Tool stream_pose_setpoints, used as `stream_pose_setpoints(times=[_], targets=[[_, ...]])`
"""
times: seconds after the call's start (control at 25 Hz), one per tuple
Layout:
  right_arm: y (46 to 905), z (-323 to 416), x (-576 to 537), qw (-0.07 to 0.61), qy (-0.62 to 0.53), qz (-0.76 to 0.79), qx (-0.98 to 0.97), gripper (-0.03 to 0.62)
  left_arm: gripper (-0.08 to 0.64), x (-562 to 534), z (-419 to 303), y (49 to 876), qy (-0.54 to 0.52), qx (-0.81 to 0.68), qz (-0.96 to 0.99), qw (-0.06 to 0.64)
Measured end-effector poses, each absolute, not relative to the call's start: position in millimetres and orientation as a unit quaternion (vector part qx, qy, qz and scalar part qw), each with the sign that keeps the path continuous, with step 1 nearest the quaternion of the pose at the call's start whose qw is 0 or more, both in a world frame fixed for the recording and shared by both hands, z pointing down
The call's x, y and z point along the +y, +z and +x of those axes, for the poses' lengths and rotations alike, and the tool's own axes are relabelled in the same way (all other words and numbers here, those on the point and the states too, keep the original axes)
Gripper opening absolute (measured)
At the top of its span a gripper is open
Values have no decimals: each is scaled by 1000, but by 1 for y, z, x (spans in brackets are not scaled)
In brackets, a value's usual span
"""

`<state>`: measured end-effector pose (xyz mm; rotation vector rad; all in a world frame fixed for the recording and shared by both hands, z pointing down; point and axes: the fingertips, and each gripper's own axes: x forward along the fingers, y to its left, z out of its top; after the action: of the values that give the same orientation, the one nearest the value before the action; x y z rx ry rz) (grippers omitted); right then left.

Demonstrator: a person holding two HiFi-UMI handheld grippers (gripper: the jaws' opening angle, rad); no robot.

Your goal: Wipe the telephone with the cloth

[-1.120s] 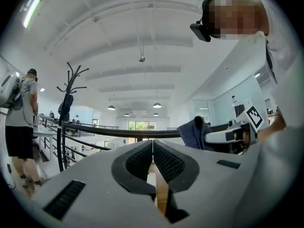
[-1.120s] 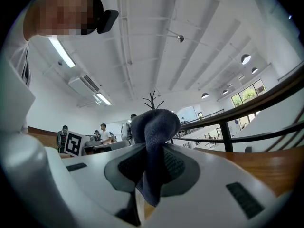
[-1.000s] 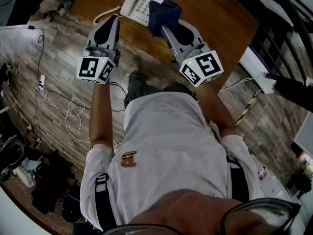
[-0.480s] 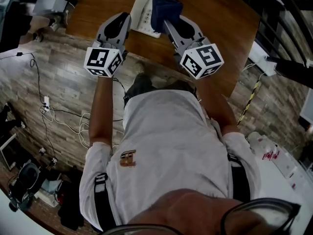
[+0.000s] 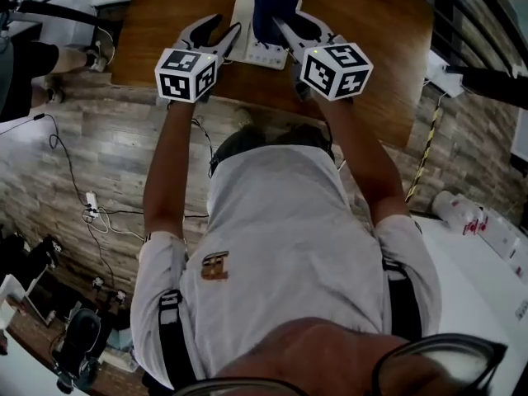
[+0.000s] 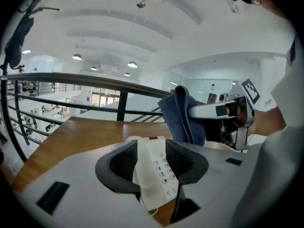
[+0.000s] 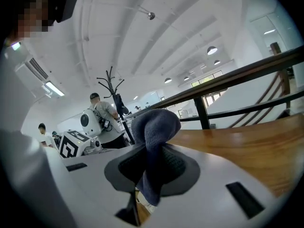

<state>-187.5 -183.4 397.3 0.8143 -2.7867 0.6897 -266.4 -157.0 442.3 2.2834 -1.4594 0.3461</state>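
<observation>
White telephone [image 5: 264, 54] lying flat on the wooden bench [image 5: 363, 40]. Dark blue cloth [image 5: 272, 11] bunched up over its right side, pinched tight in the right tongs [image 7: 152, 167]. Left tongs [image 6: 152, 165] just opened wide at its left side, keypad showing in the gap, not squeezed.
</observation>
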Motion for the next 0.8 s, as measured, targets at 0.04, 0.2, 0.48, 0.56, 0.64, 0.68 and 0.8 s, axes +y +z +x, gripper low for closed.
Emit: stream_pose_setpoints(times=[0.04, 0.2, 0.48, 0.56, 0.64, 0.68, 0.8], targets=[[402, -193, -188, 87, 236, 276, -928, 78, 187, -161, -269, 450, 127, -511, 821, 219], [419, -209, -202, 121, 265, 281, -915, 78, 213, -173, -270, 473, 135, -466, 832, 269], [453, -220, -214, 181, 306, 276, -893, 78, 230, -181, -269, 503, 147, -429, 828, 330], [463, -223, -220, 200, 313, 274, -887, 78, 230, -182, -271, 512, 155, -422, 825, 343], [468, -225, -225, 215, 314, 273, -883, 78, 230, -183, -272, 519, 162, -415, 823, 352], [470, -226, -228, 220, 315, 272, -882, 78, 230, -184, -272, 523, 163, -411, 823, 357], [477, -231, -236, 235, 321, 269, -877, 78, 230, -188, -271, 531, 159, -403, 820, 375]])
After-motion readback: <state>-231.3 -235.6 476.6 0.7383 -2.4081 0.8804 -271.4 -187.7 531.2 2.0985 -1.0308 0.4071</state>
